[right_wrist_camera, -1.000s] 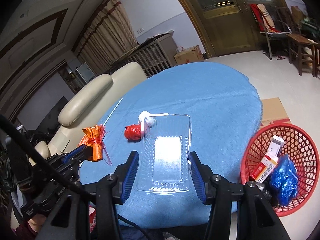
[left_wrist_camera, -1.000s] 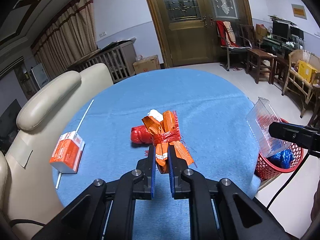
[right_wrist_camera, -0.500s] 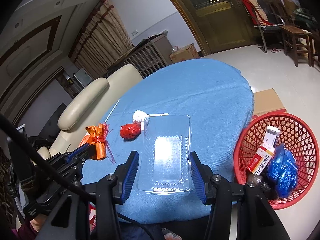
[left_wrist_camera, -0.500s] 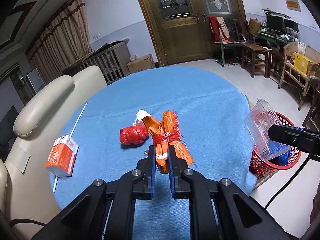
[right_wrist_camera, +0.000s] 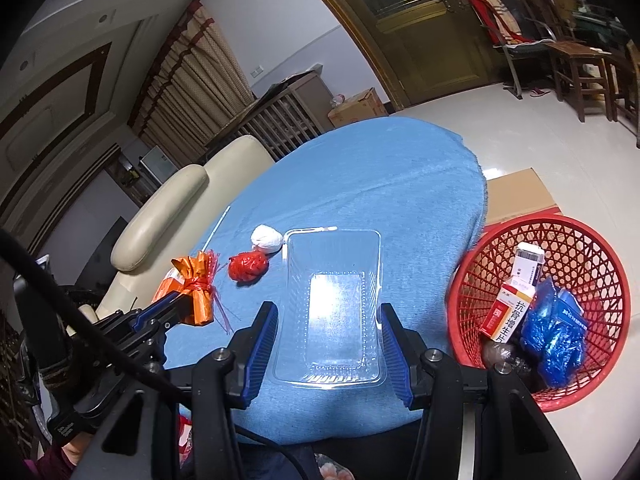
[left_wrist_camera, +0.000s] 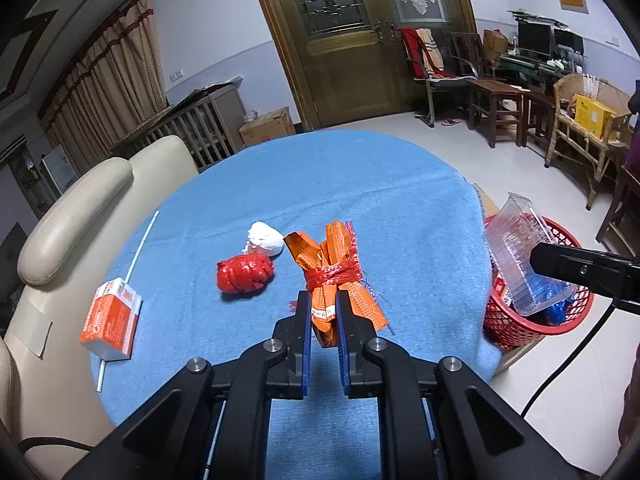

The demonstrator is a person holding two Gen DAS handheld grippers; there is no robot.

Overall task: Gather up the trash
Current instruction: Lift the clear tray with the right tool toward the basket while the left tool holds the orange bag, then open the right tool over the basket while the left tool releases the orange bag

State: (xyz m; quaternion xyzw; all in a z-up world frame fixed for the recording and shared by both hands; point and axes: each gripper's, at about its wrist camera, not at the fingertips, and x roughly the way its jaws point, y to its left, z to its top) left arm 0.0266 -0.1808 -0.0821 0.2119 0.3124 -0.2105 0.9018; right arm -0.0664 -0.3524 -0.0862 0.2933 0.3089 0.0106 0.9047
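My left gripper (left_wrist_camera: 323, 300) is shut on an orange wrapper bundle (left_wrist_camera: 334, 264) tied with red mesh, held above the blue table; the bundle also shows in the right wrist view (right_wrist_camera: 194, 294). My right gripper (right_wrist_camera: 329, 314) is shut on a clear plastic tray (right_wrist_camera: 332, 300), held near the table's right edge beside the red basket (right_wrist_camera: 592, 248). The tray also shows in the left wrist view (left_wrist_camera: 520, 256), over the basket (left_wrist_camera: 504, 320). A red crumpled bag (left_wrist_camera: 245, 271) and a white wad (left_wrist_camera: 265, 238) lie on the table.
An orange and white carton (left_wrist_camera: 112, 318) and a thin white straw (left_wrist_camera: 140, 242) lie at the table's left. The basket holds medicine boxes (right_wrist_camera: 508, 308) and blue wrappers (right_wrist_camera: 556, 332). A cream sofa (left_wrist_camera: 72, 208) borders the table's left; flattened cardboard (right_wrist_camera: 520, 196) lies on the floor.
Both grippers have pulled back and risen a little, so the table and basket look smaller. The basket has come further into the right wrist view. Both grips are unchanged.
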